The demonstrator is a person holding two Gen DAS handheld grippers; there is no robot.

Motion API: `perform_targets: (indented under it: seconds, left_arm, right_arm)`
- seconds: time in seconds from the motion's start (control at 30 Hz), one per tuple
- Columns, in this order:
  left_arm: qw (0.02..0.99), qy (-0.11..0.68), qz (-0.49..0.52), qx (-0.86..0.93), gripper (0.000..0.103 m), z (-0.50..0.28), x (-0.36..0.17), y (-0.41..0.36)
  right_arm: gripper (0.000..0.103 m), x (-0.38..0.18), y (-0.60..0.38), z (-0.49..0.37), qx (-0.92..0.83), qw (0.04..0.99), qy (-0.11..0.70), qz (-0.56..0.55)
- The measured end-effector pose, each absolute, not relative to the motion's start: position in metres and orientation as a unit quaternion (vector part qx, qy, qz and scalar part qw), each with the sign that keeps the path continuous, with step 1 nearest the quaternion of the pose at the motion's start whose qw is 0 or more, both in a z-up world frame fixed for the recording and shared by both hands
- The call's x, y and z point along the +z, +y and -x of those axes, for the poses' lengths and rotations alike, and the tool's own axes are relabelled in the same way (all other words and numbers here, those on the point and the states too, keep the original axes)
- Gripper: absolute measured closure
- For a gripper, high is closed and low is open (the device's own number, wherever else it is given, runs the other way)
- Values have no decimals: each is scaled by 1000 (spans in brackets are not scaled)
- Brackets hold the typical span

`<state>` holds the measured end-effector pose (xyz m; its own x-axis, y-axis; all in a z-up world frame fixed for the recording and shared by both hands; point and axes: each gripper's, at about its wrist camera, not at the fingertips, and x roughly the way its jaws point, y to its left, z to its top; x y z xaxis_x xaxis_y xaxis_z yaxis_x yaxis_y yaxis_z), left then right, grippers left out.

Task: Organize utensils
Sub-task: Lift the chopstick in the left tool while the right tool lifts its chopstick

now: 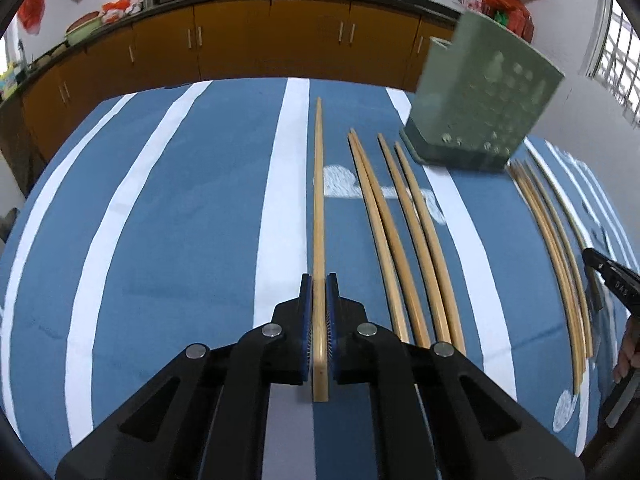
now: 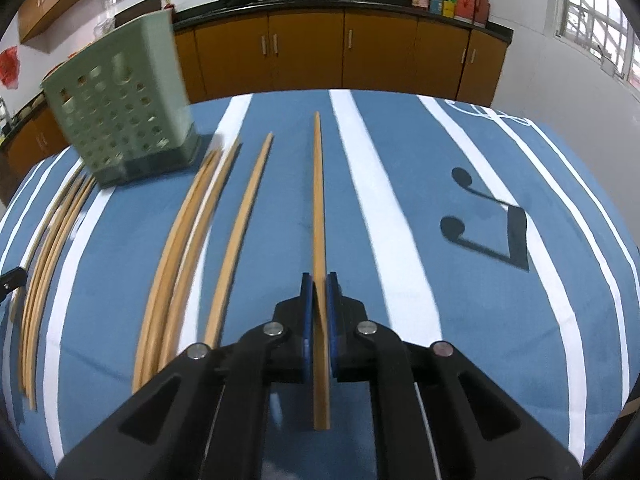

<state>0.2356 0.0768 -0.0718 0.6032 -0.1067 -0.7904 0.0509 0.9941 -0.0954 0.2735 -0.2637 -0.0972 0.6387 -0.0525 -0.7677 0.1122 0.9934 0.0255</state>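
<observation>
Your left gripper is clamped on one long tan wooden chopstick, your right gripper on another, both pointing away over the blue-and-white striped tablecloth, loose chopsticks lying beside the perforated green plastic holder.

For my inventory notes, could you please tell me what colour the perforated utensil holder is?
The utensil holder is pale sage green, clearest in the right wrist view.
</observation>
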Motion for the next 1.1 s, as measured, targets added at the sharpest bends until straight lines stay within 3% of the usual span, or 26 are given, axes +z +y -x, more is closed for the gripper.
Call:
perform_targets:
  seconds: [0.9,1.1]
  left_arm:
    - [901,431,-4,-50,96,-217,-73,75]
    - [906,419,2,-53,96,-207,-58,80]
  right_arm:
    - [95,-97,-268,-258,-32,905,423,-36]
    - [95,-71,-270,-240,-22,922,384,-44]
